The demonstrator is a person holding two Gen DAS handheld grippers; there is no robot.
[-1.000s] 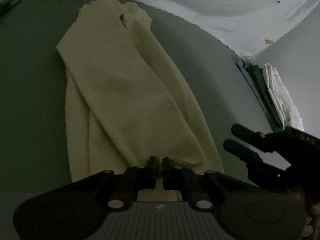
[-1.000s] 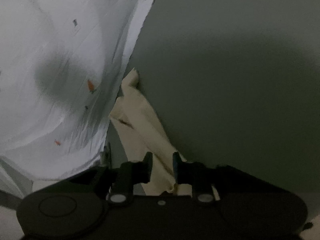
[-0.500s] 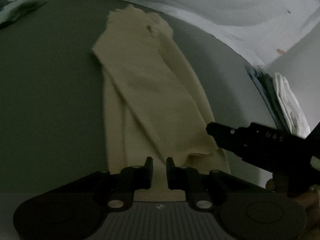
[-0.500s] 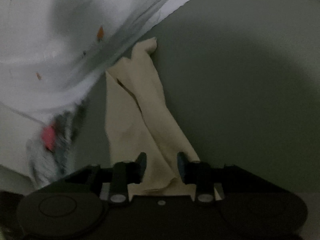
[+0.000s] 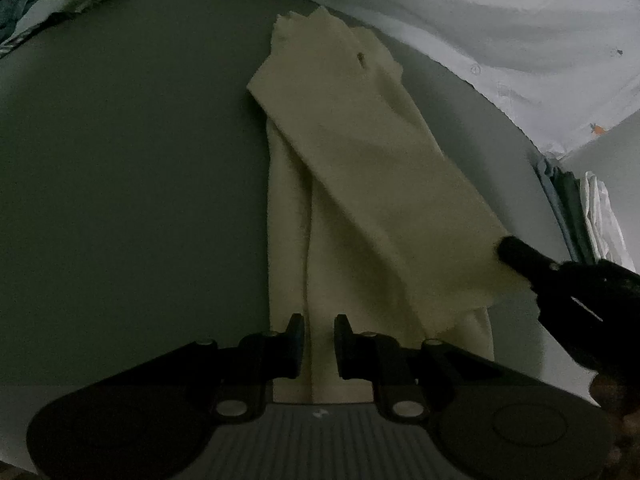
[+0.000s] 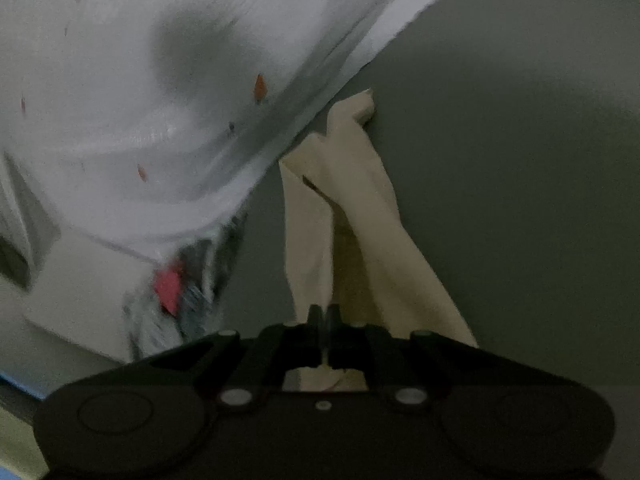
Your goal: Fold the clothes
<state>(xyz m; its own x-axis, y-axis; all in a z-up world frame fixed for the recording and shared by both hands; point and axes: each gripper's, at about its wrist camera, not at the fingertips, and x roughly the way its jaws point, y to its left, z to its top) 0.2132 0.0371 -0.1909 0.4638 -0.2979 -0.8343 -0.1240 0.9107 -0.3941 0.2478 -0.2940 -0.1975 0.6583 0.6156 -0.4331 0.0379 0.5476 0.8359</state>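
A: Fig. legend, L wrist view. Cream garment (image 5: 360, 200) lies lengthwise on the grey-green table (image 5: 120, 200), centre of frame, running from lower centre to upper centre; one panel already laid diagonally over the other. Left gripper (image 5: 319, 344) at bottom centre: jaws parted by a narrow gap, near hem between them, pads not pressing it. A sec. ago they were nearly together on that hem, so the L side has let go.

B: And the R tool?

A: Right gripper (image 5: 505, 249) enters at right edge, tip on the garment's right-hand corner. R wrist view: right gripper (image 6: 323, 320) at lower centre, jaws fully together, cream fabric (image 6: 352, 248) pinched between the pads. Half a sec. ago these jaws stood wide over the cloth; now clamped.

B: Meaning for the task?

A: Judgement only: grip has passed from L to R. R corner is prob. secured for the next fold, across or toward the far end at upper centre. L is free to re-pinch the hem.

B: Surroundings?

A: White printed sheet (image 5: 480, 20) along top edge; other clothes (image 5: 592, 216) stacked at right.
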